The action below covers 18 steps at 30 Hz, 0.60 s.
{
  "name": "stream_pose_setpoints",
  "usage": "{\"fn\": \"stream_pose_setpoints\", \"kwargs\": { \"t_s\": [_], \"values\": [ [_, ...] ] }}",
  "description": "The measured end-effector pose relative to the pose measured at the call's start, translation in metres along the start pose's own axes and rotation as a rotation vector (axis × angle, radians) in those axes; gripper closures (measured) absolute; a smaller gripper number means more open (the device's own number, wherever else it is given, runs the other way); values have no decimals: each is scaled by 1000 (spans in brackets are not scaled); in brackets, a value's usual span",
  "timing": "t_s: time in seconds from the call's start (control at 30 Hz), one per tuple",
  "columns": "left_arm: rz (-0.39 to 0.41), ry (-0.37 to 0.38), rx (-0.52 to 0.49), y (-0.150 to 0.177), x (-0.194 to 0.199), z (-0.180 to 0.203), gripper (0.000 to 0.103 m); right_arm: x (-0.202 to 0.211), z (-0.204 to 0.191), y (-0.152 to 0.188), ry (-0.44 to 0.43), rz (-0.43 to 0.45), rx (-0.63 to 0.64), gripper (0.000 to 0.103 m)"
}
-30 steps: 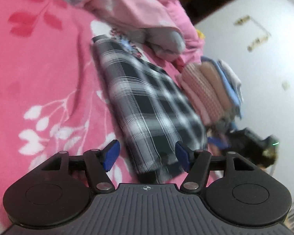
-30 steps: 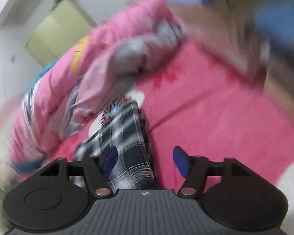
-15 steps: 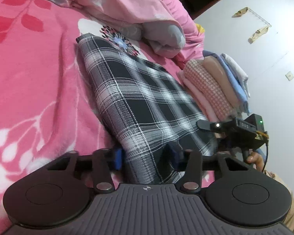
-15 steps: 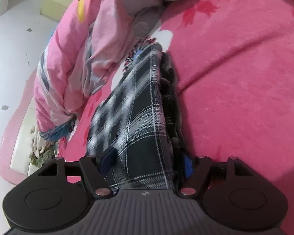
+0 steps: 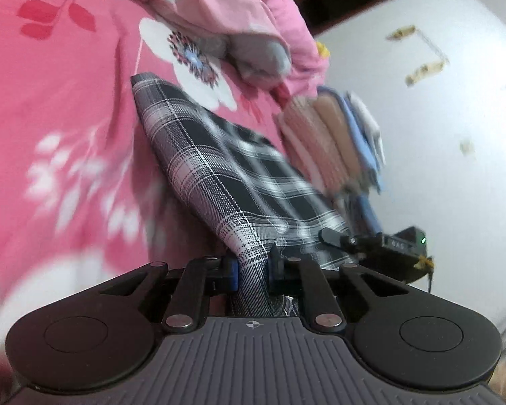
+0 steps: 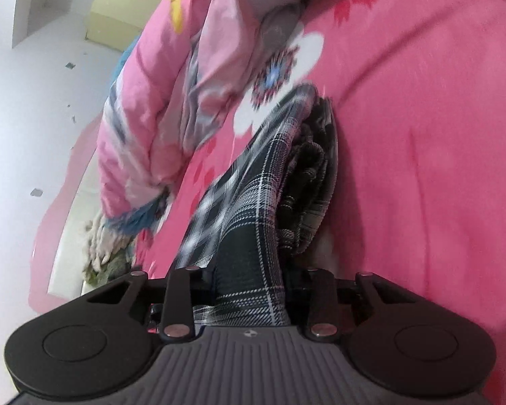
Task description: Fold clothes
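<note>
Left gripper (image 5: 252, 268): clamped on the near edge of the plaid garment (image 5: 226, 172), cloth bunched between its blue pads.
Right gripper (image 6: 249, 280): closed on the same plaid garment (image 6: 249, 202), (its body shows at 3 o'clock in the left view).
Plaid garment: folded, stretching toward 11 o'clock over the pink floral bedsheet (image 5: 50, 108).
Folded clothes stack (image 5: 334, 141): at 2 o'clock, just beside the garment.
Pink quilt (image 5: 219, 10): heaped at 12 o'clock.

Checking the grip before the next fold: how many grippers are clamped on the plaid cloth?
2. The left gripper pinches one near corner of the plaid cloth; the right gripper pinches the other near corner. Both jaws are shut on fabric.
</note>
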State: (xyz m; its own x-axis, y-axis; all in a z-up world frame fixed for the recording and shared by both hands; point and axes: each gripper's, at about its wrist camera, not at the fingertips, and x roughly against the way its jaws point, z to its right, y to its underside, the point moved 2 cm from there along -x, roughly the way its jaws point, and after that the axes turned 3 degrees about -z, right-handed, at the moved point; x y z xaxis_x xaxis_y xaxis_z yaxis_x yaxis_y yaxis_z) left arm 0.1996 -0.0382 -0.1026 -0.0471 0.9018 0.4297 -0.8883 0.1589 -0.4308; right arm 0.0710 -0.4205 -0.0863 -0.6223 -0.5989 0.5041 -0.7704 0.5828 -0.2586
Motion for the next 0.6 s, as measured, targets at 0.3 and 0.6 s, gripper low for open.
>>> {"fn": "stream_pose_setpoints", "kwargs": {
  "t_s": [0.3,0.6],
  "values": [
    [78,-187,-127,32,42,9,63,52,-36,40,229,142,176,52],
    [113,-392,-342,43,-2,26,57,11,-81,21,395,225,488,61]
  ]
}}
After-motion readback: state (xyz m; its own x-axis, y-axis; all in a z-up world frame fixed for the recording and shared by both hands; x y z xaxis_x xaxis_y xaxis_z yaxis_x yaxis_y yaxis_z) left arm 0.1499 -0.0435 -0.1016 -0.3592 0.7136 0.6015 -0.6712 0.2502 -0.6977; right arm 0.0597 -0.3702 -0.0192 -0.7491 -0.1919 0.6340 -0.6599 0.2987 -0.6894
